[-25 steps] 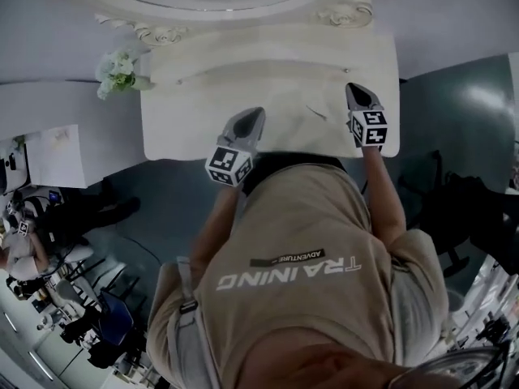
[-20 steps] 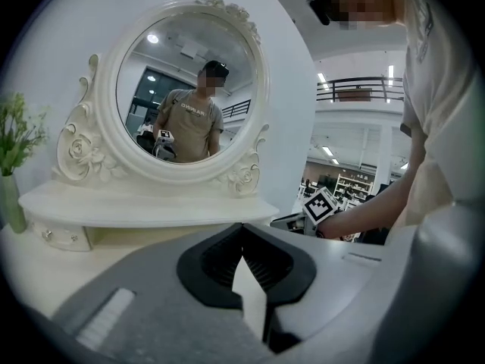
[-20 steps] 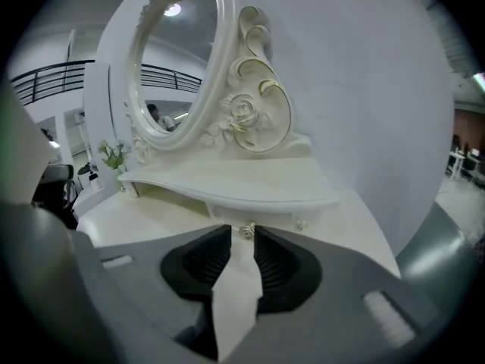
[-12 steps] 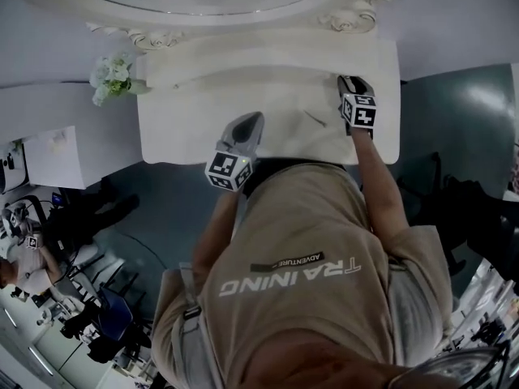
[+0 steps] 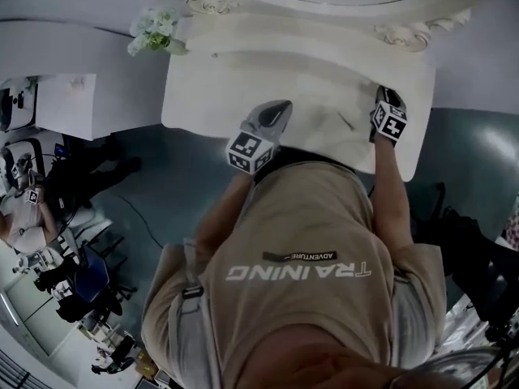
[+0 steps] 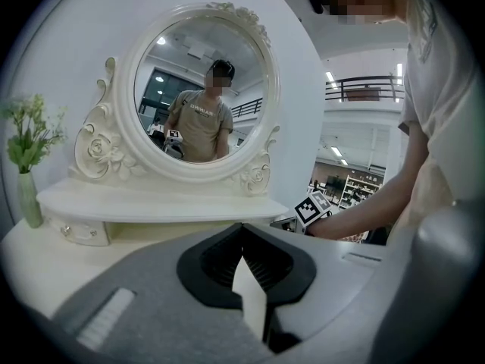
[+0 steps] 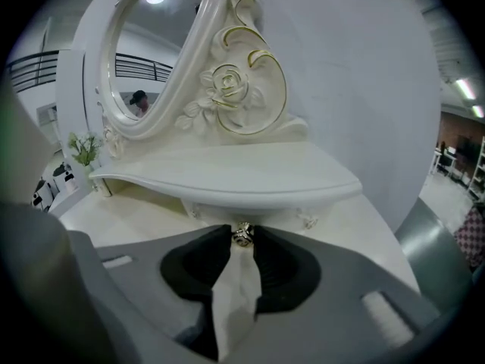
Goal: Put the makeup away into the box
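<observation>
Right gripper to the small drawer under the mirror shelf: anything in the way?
Nothing visible. The drawer knob already sits between the tips of the right gripper, whose jaws have just been closing on it. A thin dark item lies on the tabletop off to that gripper's left, clear of the drawer.

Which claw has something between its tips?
The right claw: its jaws have just been closing and pinch a small metal knob. The left claw is shut on nothing.
</observation>
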{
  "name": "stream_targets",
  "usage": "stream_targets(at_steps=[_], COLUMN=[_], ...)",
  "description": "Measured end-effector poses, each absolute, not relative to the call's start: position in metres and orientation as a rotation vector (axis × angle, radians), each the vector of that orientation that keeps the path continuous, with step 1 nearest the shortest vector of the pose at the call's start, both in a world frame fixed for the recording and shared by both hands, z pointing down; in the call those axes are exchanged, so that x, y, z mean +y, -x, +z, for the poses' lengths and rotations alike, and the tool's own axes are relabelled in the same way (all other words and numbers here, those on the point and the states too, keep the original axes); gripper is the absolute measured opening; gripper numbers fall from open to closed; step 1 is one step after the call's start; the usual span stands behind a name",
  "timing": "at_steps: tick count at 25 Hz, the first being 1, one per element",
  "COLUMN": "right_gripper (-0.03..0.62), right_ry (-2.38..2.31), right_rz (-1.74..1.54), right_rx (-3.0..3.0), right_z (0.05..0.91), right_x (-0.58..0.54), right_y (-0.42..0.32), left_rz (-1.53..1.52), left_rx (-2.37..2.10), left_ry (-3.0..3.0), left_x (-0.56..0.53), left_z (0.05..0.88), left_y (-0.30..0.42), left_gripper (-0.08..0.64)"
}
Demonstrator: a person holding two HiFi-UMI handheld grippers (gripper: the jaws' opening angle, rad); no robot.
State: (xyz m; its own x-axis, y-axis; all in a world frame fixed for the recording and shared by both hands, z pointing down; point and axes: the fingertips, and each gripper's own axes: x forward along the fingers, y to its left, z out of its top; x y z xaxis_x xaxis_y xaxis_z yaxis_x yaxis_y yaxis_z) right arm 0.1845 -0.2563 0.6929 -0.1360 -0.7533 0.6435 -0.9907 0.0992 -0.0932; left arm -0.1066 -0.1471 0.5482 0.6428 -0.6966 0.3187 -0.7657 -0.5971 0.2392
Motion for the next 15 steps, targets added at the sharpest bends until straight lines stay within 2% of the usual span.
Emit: stream_targets(at_steps=[15], right_gripper=[0.101], right_ry=[-1.690], right_rz=[0.740], right_rx=[-1.954], right_z=[0.701], right_x=[-0.214], right_y=[-0.177], left_rz=[0.266], left_rx=[-1.130], left_ry=[-2.521], left_x=[-0.127], left_z=[0.549], left_y=[0.113], left_gripper=[0.003])
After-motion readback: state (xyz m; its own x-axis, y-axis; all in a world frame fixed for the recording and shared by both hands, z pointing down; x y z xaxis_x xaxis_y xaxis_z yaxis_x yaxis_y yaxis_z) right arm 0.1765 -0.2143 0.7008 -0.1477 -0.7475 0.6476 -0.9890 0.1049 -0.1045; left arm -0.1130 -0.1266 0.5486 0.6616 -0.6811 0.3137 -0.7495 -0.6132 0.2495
